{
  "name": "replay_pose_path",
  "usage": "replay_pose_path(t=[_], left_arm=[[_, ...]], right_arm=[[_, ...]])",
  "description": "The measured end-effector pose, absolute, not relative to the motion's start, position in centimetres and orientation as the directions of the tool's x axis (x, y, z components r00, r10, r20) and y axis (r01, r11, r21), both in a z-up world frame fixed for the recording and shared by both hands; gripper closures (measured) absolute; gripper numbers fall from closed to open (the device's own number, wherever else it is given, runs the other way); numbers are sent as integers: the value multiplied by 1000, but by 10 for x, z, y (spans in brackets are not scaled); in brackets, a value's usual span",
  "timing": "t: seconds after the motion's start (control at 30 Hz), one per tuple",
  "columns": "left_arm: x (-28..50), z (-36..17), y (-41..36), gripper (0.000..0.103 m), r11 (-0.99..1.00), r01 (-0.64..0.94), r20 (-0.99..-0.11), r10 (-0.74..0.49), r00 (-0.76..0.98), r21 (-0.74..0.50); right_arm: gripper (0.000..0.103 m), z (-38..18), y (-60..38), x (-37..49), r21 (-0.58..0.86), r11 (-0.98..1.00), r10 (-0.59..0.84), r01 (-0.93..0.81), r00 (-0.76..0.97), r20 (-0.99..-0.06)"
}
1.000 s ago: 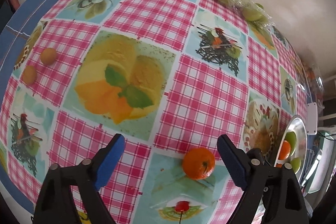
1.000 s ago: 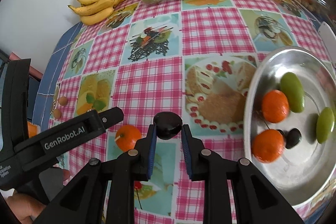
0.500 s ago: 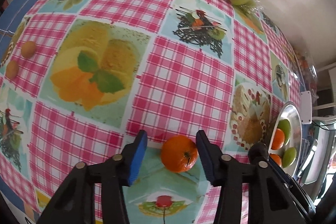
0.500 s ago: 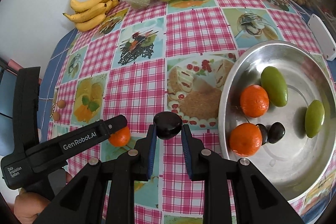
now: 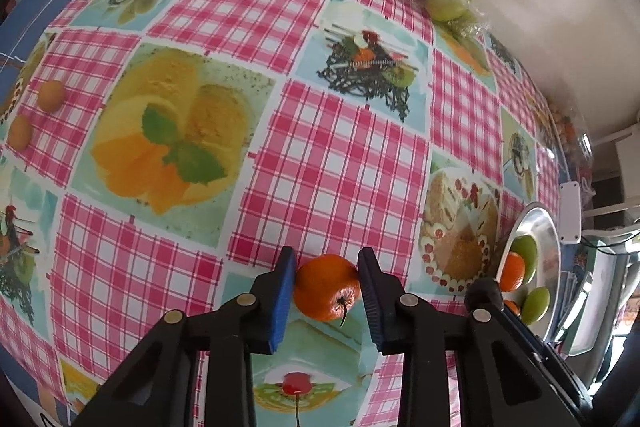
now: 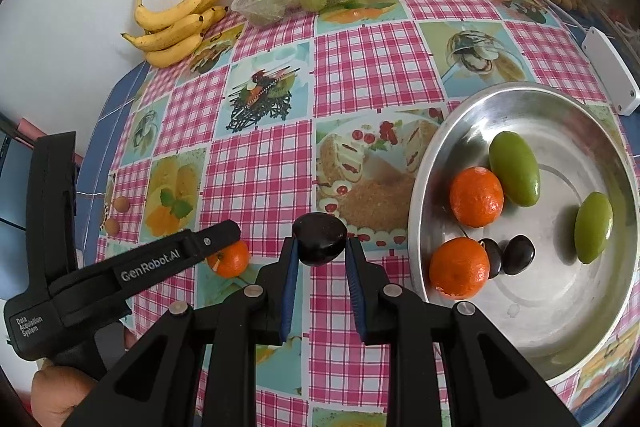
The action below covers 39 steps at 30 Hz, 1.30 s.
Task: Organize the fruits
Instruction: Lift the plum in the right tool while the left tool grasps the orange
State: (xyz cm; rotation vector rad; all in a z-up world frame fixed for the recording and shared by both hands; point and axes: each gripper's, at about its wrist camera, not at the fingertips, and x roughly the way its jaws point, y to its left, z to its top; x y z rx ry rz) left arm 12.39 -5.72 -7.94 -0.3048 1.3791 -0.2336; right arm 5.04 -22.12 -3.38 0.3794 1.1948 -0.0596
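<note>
Jaws of the left hand-held gripper (image 5: 327, 285) just drawn in from wide apart, blue pads now pressing both sides of the orange (image 5: 326, 287), not yet lifted off the checked surface (image 5: 340, 167). Right hand-held gripper (image 6: 320, 251) clenched on a dark plum (image 6: 319, 238), just short of the metal bowl (image 6: 592, 339). Probably two fruits ready for the bowl.

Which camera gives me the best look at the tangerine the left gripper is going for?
Left wrist view: the tangerine sits whole between the left gripper's blue pads, stem visible. In the right wrist view that tangerine is small and half hidden behind the gripper.
</note>
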Motion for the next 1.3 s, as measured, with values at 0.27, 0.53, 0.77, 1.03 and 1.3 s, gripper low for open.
replay_pose_path(t=[0.27,0.53,0.77,1.03,1.3], left_arm=[[123,-72,-54,77,936,-8,-919,-343,195,-351],[127,-75,-62,57,954,12,-935,-296,194,-299],[123,-90,-73,52,938,38,-930,-345,122,-343],[120,-92,-79,57,944,58,-937,-329,116,-325],[121,-87,-74,64,931,30,-923,-364,125,-363]], right_arm=[[78,-32,-223,48,257,933,151,250,376,-914],[78,-31,-225,48,260,932,152,254,378,-913],[78,-31,-226,48,261,931,153,255,377,-914],[78,-32,-228,48,260,931,153,255,373,-915],[78,-32,-228,49,259,930,151,261,370,-916]])
